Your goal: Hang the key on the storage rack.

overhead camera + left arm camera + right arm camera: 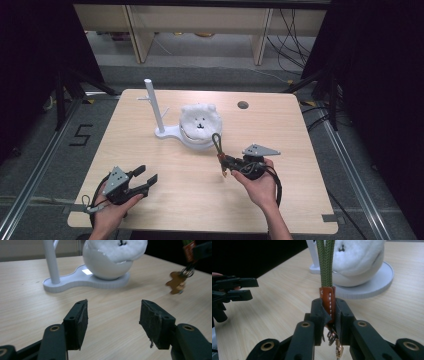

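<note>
Hanging from the right gripper (329,315), a keychain (327,298) with a green cord loop sits clamped by its orange leather tab between the jaws, above the bench (150,150), near a white stand (172,132) bearing a plush bear (200,120). The left gripper (113,317) rests apart, jaws wide and empty.

One marking is legible: a black numeral "5" (80,135) on the grey floor (30,165) — left of the table (165,165), beside the floor rail (37,167). The white plush bear (200,119) carries a stitched face — no lettering. The keychain's orange leather tab (327,300) shows white stitching, with no readable characters.
</note>
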Action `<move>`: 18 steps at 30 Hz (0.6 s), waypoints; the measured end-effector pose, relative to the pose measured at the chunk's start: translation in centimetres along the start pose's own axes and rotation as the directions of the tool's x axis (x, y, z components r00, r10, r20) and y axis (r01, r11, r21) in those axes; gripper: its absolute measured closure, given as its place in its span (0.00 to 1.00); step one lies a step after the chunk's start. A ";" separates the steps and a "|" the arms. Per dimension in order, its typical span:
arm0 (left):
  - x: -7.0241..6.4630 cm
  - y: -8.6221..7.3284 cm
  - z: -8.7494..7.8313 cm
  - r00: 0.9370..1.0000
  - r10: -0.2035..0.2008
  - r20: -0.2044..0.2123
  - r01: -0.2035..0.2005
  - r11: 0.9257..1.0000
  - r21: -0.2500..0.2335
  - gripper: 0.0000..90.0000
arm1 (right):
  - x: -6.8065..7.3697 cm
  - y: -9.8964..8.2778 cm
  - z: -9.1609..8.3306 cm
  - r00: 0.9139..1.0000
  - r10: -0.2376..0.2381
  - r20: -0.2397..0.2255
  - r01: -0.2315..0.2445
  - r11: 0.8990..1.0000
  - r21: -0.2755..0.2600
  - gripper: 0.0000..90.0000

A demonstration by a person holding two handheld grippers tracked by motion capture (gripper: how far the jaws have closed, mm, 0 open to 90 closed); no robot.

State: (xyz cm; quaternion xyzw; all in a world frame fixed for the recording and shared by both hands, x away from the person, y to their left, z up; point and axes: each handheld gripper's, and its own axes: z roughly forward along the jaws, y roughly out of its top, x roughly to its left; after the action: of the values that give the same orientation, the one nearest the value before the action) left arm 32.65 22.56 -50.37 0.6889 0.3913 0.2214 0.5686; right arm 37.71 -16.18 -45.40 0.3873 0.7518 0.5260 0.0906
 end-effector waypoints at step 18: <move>-2.7 7.1 5.9 0.957 -0.054 0.284 0.054 0.999 0.007 0.54 | 2.1 0.8 2.2 0.996 -0.025 -0.085 0.018 0.996 -0.088 0.88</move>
State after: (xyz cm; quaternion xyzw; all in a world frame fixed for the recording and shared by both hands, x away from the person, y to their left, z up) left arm 37.52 16.50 -44.74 0.7023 0.3243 0.1048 0.6249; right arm 37.90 -13.08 -45.06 0.3517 0.7354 0.5735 0.0807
